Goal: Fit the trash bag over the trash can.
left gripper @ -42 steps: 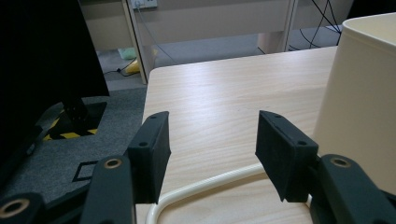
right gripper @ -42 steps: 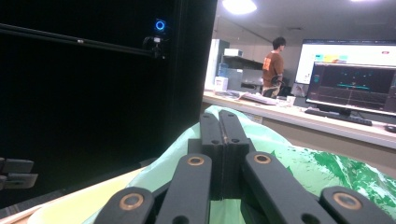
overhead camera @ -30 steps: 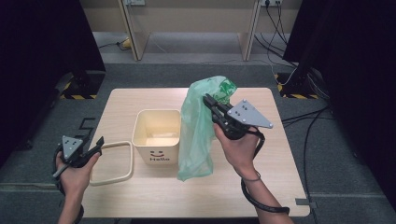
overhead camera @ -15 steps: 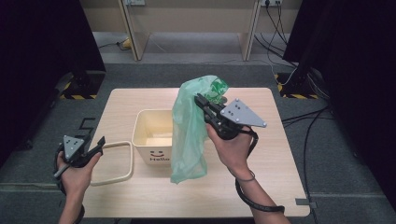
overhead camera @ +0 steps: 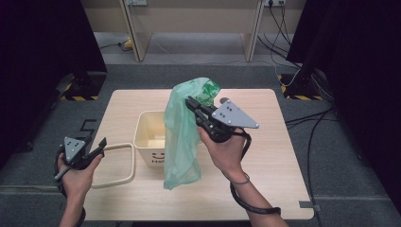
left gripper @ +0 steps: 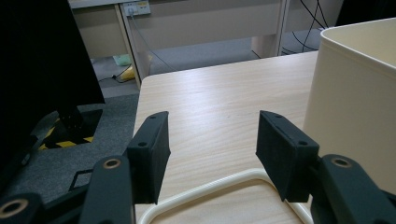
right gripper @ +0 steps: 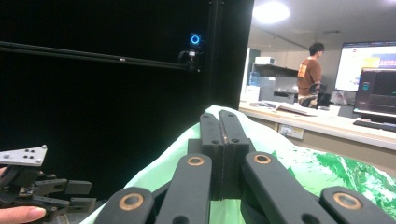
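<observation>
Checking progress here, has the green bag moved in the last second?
Yes. The green bag, clamped in the right gripper, has shifted left, over the cream bin.

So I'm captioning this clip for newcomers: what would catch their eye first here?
The green plastic bag, held up by the shut right gripper, hangs over the near right edge of the cream bin at the table's middle. At the left edge, the open left gripper sits by a white loop handle.

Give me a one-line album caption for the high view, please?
Right gripper lifts a green plastic bag beside a cream bin while the left gripper waits open.
</observation>
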